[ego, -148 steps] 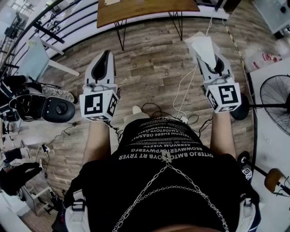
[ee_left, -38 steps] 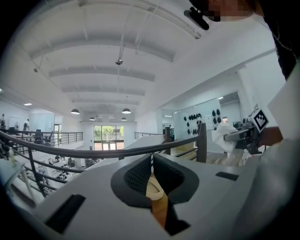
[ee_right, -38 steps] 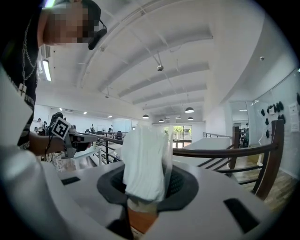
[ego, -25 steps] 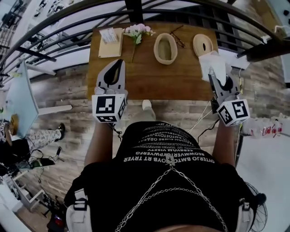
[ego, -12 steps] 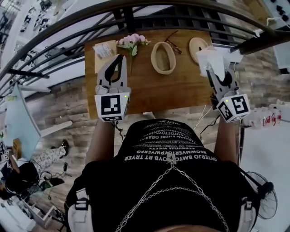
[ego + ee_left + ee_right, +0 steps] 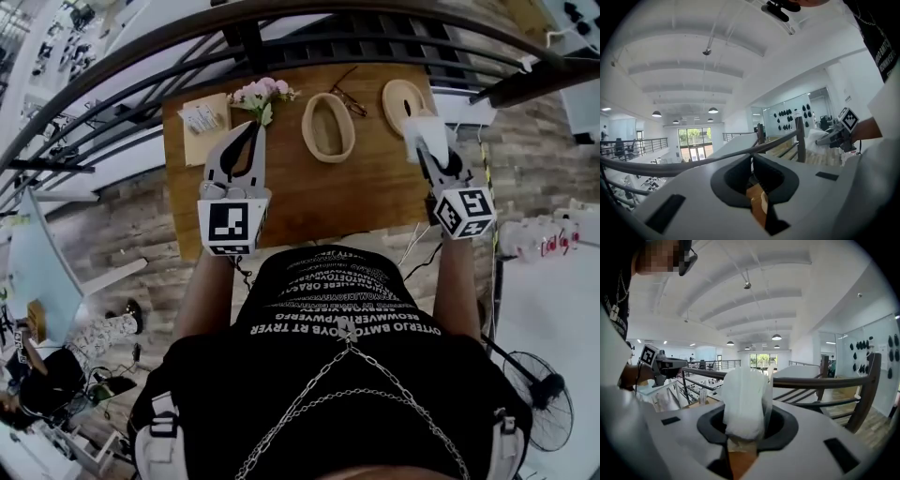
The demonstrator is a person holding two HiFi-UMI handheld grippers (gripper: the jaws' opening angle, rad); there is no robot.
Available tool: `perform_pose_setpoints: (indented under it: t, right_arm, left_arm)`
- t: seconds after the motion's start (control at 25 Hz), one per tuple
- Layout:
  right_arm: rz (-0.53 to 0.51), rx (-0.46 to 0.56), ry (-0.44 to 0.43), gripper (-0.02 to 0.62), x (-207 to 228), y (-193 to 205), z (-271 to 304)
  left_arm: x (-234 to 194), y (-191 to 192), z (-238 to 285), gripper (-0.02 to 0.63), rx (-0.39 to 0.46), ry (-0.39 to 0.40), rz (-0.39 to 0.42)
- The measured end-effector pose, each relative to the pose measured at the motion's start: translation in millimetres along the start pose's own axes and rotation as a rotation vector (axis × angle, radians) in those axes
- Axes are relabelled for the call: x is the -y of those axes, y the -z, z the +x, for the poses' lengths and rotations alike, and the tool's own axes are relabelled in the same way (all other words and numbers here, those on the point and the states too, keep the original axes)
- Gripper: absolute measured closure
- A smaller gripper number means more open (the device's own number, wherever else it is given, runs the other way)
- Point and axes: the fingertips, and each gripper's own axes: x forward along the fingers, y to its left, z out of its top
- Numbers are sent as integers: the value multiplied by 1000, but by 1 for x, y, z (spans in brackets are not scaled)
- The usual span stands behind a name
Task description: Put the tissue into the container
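Note:
A white tissue [image 6: 424, 134] [image 6: 744, 399] sticks up out of my right gripper [image 6: 428, 152], which is shut on it above the right end of the wooden table [image 6: 366, 187]. The tissue hangs just in front of a flat oval lid [image 6: 403, 97]. The oval wooden container [image 6: 328, 127] stands open at the table's middle back, left of the tissue. My left gripper [image 6: 249, 133] [image 6: 752, 158] hovers over the left half of the table, its jaws closed together with nothing between them. Both gripper views look out level over a railing, so the table is hidden in them.
A tissue pack on a wooden tray [image 6: 202, 122] lies at the back left, pink flowers [image 6: 260, 92] beside it, glasses [image 6: 349, 92] behind the container. A dark railing [image 6: 281, 19] runs behind the table. Wood floor and cables lie on the right.
The view has come from the floor to the table. Over the last second both grippers moved forward over the table, and the right one carried the tissue left, next to the oval lid.

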Motion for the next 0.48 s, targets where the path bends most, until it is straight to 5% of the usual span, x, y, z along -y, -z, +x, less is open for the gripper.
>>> perform_pose_setpoints:
  t: [0.48]
  right_arm:
    - [50, -225, -231, 476, -25, 115, 133]
  left_arm:
    - [-22, 20, 40, 568, -98, -82, -5]
